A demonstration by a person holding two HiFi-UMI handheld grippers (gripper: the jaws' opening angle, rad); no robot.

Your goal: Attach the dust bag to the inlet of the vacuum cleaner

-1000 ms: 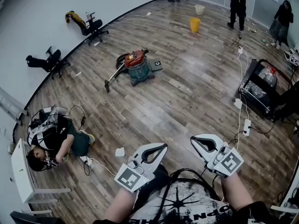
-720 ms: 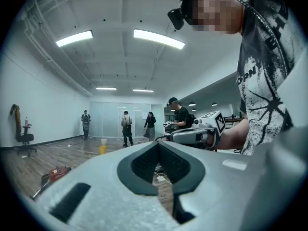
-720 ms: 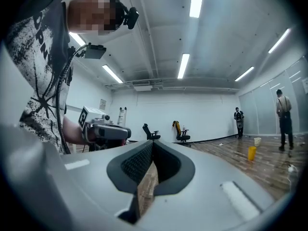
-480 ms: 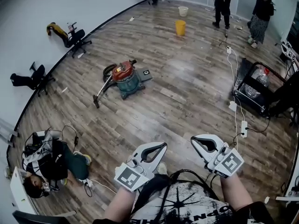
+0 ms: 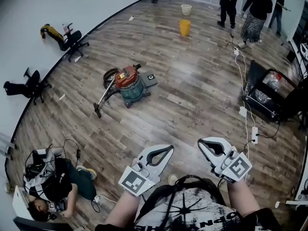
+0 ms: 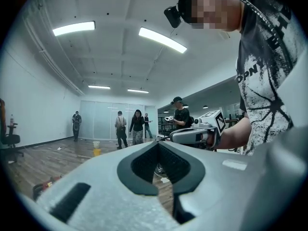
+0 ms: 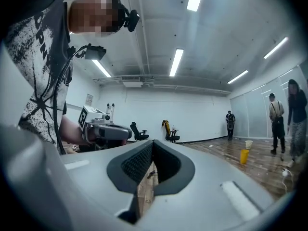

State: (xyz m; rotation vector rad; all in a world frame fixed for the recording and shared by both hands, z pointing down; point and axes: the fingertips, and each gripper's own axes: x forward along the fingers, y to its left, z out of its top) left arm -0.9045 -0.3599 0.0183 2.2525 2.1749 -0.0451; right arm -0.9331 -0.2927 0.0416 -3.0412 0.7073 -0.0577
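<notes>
The vacuum cleaner (image 5: pixel 130 83), a teal drum with a red top, stands on the wood floor well ahead of me, its wand (image 5: pixel 103 96) lying to its left. A flat dark square piece (image 5: pixel 150 77) lies against its right side; whether it is the dust bag I cannot tell. Both grippers are held low in front of my body, far from the vacuum. My left gripper (image 5: pixel 170 148) (image 6: pixel 156 142) is shut and holds nothing. My right gripper (image 5: pixel 200 142) (image 7: pixel 153 142) is also shut and empty. Each gripper view shows the other gripper alongside.
A person (image 5: pixel 55 189) sits on the floor at the lower left among cables. Toppled office chairs (image 5: pixel 67 37) lie by the left wall. A yellow bucket (image 5: pixel 185 27) and several standing people (image 5: pixel 254 8) are at the back. A black cart (image 5: pixel 267 93) and a power strip (image 5: pixel 253 134) are at the right.
The whole view has advanced across the floor: the vacuum now lies nearer and lower in the picture, and the seated person has slid toward the lower left corner. Both grippers stay shut.
</notes>
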